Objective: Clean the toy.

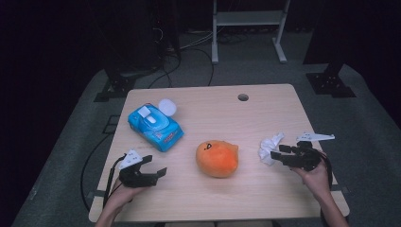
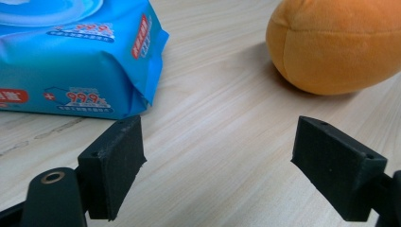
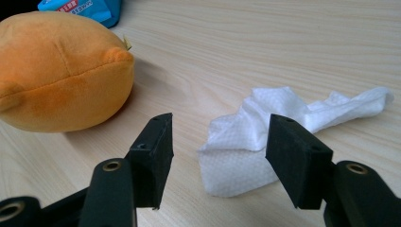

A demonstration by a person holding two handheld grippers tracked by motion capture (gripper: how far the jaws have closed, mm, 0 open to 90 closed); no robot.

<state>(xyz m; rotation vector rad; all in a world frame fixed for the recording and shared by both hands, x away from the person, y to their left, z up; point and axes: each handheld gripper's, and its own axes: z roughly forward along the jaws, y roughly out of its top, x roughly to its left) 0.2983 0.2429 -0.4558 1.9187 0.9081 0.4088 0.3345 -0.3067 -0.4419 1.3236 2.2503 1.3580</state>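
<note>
Wipe is lying crumpled between your wide-open right gripper jaws, ungripped; left gripper is gaping empty.

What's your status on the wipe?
Both grippers open, left, right. Wipe crumpled on table, ahead of right jaws, not gripped. Nothing in the way.

- A light wooden table with rounded corners and a round hole near its far edge.
- Grey carpet floor around it.
- A white metal frame stands beyond the table.
- Black cables trail across the floor at the back.
- Black stand feet at right and left.
- The background is dark; light falls on the table.
</note>
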